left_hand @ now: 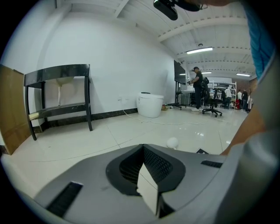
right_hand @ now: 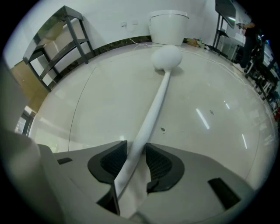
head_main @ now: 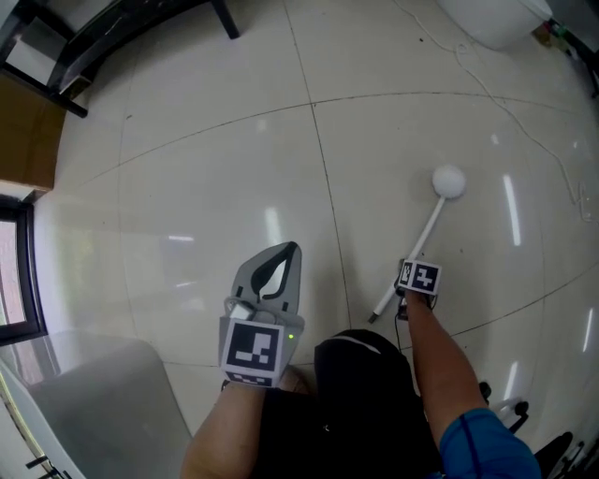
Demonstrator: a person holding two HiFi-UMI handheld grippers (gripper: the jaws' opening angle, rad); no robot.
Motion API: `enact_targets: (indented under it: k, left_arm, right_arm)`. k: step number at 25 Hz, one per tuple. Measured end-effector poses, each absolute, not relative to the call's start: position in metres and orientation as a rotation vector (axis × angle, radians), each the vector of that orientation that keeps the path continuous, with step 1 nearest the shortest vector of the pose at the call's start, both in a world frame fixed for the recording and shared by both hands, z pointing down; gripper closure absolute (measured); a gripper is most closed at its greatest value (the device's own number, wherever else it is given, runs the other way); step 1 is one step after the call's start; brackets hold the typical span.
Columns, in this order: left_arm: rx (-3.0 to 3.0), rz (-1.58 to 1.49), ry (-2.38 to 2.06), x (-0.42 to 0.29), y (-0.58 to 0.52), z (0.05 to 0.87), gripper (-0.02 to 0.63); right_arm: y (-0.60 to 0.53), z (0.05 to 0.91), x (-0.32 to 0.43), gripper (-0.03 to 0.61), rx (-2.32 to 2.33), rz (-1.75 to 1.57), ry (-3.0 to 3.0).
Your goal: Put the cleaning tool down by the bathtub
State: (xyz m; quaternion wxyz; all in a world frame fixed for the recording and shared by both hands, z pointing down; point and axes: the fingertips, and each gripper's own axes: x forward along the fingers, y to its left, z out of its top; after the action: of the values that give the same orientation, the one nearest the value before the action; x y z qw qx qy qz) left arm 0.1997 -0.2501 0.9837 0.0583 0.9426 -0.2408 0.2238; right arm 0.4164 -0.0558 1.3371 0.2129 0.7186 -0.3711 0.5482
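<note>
The cleaning tool point(head_main: 423, 241), a white stick with a round white head point(head_main: 449, 181), lies on the pale tiled floor. My right gripper point(head_main: 406, 292) points steeply down at the stick's near end. In the right gripper view the stick point(right_hand: 157, 96) runs between the jaws of the right gripper point(right_hand: 136, 146), which stand apart around it without clamping. My left gripper point(head_main: 288, 251) hovers over the floor to the left, jaws together with nothing in them. The left gripper view shows its own jaws point(left_hand: 143, 146) and the tool's head point(left_hand: 172, 142) beyond. A white tub-like fixture point(head_main: 487, 19) stands far right.
A black metal rack point(head_main: 94, 37) and a brown board point(head_main: 28, 131) stand at the far left. A thin white cable point(head_main: 505, 103) trails over the floor from the fixture. A grey translucent seat point(head_main: 94, 402) is near left. A person point(left_hand: 197, 87) and office chairs point(left_hand: 212, 107) are far off.
</note>
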Motion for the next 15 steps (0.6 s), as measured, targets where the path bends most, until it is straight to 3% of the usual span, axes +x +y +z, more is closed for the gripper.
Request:
enact_targets:
  k: [15]
  left_arm:
    - [2.824,0.706,-0.712,0.1973,-0.2510,0.9914,0.617]
  right_arm:
    - [-0.0496,1.3423,0.4261,0.465,2.044,1.780,-0.842]
